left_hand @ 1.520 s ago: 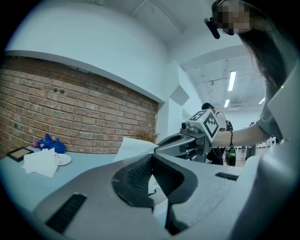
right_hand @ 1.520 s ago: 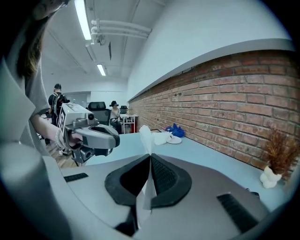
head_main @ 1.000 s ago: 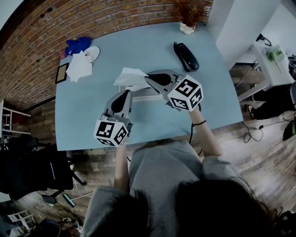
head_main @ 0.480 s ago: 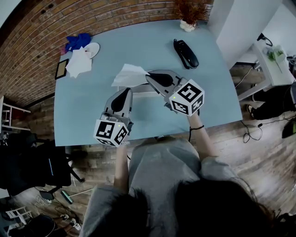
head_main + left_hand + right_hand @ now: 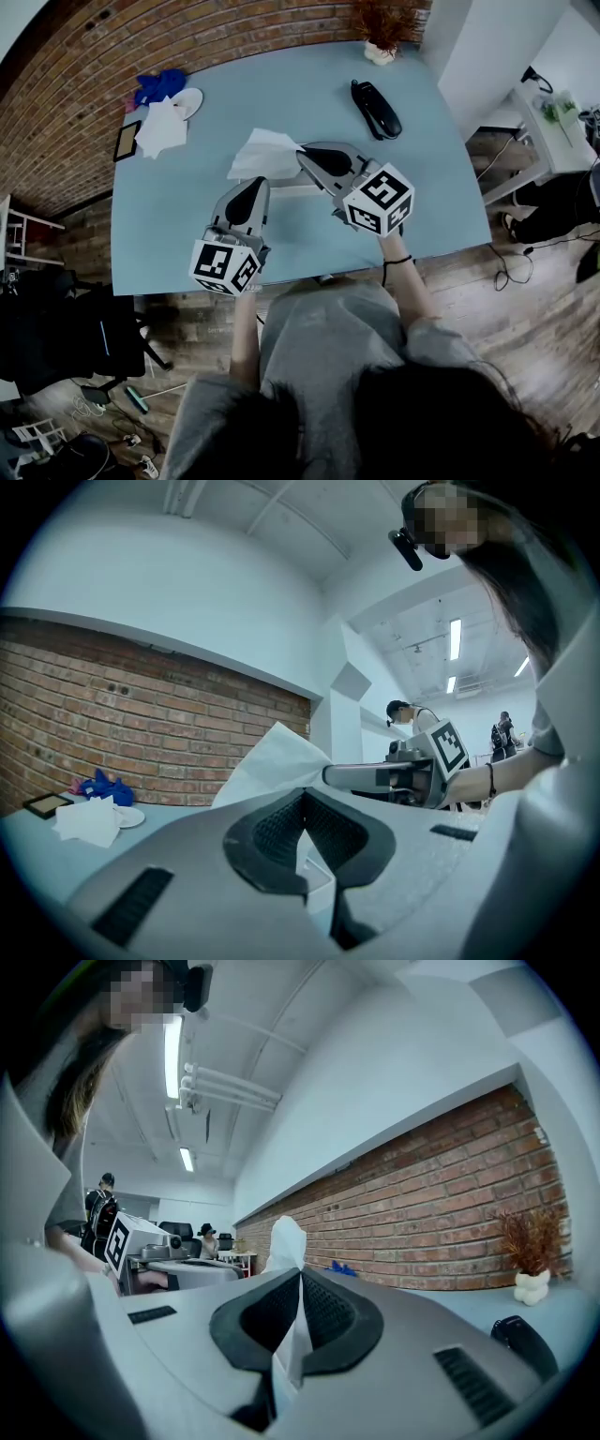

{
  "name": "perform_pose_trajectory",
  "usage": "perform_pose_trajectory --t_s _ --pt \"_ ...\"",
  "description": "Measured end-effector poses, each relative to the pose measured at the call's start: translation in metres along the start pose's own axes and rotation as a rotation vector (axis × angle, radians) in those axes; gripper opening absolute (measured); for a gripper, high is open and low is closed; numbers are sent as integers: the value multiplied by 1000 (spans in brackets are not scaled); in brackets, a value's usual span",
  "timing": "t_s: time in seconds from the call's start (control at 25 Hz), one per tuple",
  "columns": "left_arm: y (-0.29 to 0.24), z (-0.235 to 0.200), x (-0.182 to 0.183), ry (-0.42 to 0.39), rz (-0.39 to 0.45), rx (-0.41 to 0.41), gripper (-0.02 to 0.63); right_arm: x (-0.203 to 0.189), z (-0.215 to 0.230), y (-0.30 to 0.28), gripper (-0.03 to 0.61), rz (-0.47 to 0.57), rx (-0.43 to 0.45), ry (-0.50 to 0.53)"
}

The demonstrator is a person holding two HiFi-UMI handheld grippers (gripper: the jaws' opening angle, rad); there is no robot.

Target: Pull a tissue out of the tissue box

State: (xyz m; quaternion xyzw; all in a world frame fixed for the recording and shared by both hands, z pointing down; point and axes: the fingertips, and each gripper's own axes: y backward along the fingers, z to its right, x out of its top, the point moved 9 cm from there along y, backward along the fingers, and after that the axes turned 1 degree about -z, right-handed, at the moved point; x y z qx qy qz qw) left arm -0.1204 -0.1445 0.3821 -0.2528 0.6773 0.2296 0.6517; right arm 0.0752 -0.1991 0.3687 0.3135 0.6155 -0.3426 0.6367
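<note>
A white tissue (image 5: 261, 153) stands up from the white tissue box (image 5: 286, 192) in the middle of the blue-grey table (image 5: 187, 225). My right gripper (image 5: 302, 155) reaches in from the right and is shut on the tissue's near corner. In the right gripper view the tissue (image 5: 284, 1241) runs down between the closed jaws of the right gripper (image 5: 300, 1279). My left gripper (image 5: 255, 186) points at the box's left end, its jaws shut on a white edge of the tissue box (image 5: 314, 874). In the left gripper view the tissue (image 5: 277, 761) rises just beyond the left gripper (image 5: 302, 803).
A black handset (image 5: 377, 111) lies at the back right, near a dried plant in a white pot (image 5: 380, 52). At the back left are loose tissues (image 5: 161, 129), a white plate (image 5: 187, 105), a blue cloth (image 5: 157, 87) and a dark frame (image 5: 125, 142). A brick wall runs behind.
My right gripper has swung slightly while still pinching the tissue. The left gripper and the box have stayed in place.
</note>
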Motion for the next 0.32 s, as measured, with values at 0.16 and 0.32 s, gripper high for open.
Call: perform_pose_trajectory --t_s 0.16,0.32 --pt "-1 2 1 -11 -1 -8 3 1 0 2 2 14 -5 1" --pt "-1 3 2 -12 -4 -9 3 2 0 2 2 15 -4 0"
